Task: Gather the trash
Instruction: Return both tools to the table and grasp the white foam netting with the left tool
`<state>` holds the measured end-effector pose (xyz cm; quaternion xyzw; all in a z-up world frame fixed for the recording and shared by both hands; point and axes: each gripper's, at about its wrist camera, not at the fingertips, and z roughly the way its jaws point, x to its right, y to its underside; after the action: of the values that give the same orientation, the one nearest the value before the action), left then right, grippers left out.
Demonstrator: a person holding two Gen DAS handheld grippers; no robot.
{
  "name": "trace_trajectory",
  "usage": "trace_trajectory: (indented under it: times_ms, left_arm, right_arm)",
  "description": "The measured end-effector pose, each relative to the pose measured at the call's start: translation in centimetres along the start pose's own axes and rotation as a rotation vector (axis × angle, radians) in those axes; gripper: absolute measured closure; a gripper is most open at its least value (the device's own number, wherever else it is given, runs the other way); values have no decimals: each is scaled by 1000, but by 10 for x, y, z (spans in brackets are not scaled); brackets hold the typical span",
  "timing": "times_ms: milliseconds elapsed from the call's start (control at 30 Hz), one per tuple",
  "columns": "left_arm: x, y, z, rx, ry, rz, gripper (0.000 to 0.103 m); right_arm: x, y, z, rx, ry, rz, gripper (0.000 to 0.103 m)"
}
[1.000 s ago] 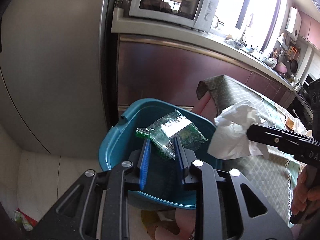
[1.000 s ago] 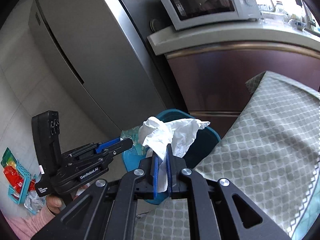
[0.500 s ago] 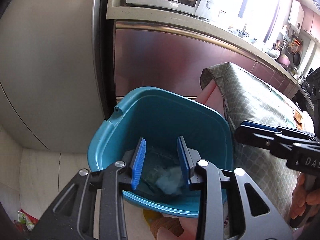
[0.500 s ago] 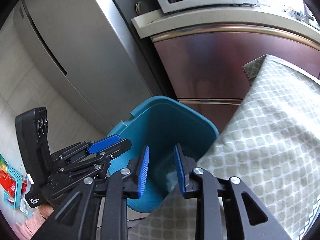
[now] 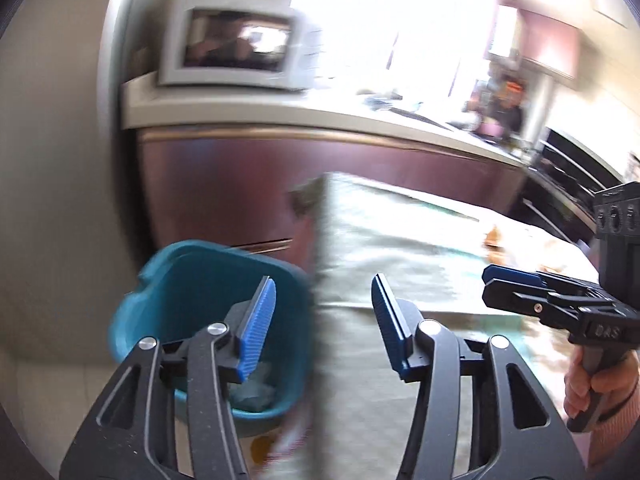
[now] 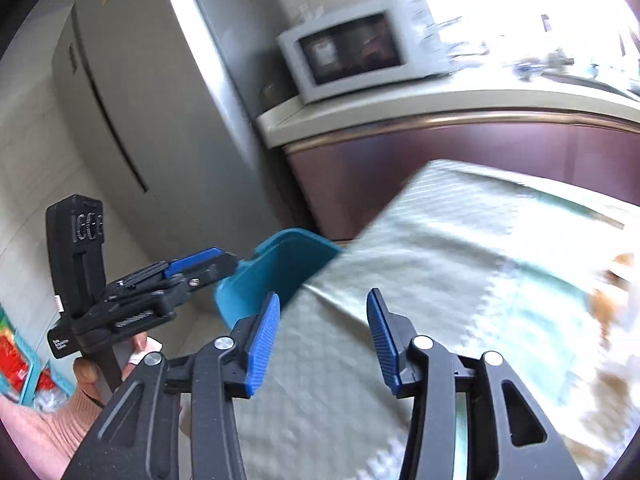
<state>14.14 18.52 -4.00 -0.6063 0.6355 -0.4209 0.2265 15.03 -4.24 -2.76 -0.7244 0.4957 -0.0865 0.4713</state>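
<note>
Left gripper [image 5: 323, 322] and right gripper [image 6: 323, 331] hovering with jaws apart, gripping nothing; teal bin [image 5: 192, 280] sitting beside cloth-covered surface [image 6: 460, 264], crumpled trash [image 5: 256, 394] lying inside

Grey microwave [image 5: 236, 42] sits on a pale counter [image 6: 440, 104] over maroon cabinet fronts [image 5: 248, 184]. Tall silver refrigerator [image 6: 132, 92] stands just beside the counter's end. Tabletop under a pale green patterned cloth [image 6: 460, 272], blurred. Orange-brown bits [image 5: 496, 240] lie on the cloth, unidentifiable. Red items in a teal crate [image 6: 18, 364] on the floor. Bright window [image 5: 360, 20] behind the counter.
</note>
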Motion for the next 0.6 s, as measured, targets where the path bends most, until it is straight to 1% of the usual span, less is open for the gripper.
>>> trace_trajectory:
  times_ms: [67,167,300,367,400,433,467,500,533,600]
  left_arm:
    - [28,0,-3,5,63,41,50]
    - [72,2,0,1,129,105,49]
    - [128,12,13,-29,196,163,46]
    - [153,19,19,-41,204,185,44]
    - [162,24,20,-43,204,195,42]
    - [171,27,23,-45,202,201,38]
    - [177,30,24,-48,199,203,32]
    - [184,32,28,-48,188,204,30]
    - [190,35,30,-46,175,209,29]
    - [190,38,32,-42,156,212,27]
  right_arm:
    - [15,10,-29,37,62,23,58]
    - [37,28,-68,80,132,66,57]
    - [54,49,-100,112,224,84,54]
    - [60,57,-111,123,256,85,52]
    - [62,60,-115,130,273,82,49]
    - [62,61,-116,142,289,77,46]
    - [63,65,-120,156,303,70,43]
    - [62,68,-124,170,323,64,39]
    - [61,70,-124,179,333,53,38]
    - [57,71,-125,193,345,39,36]
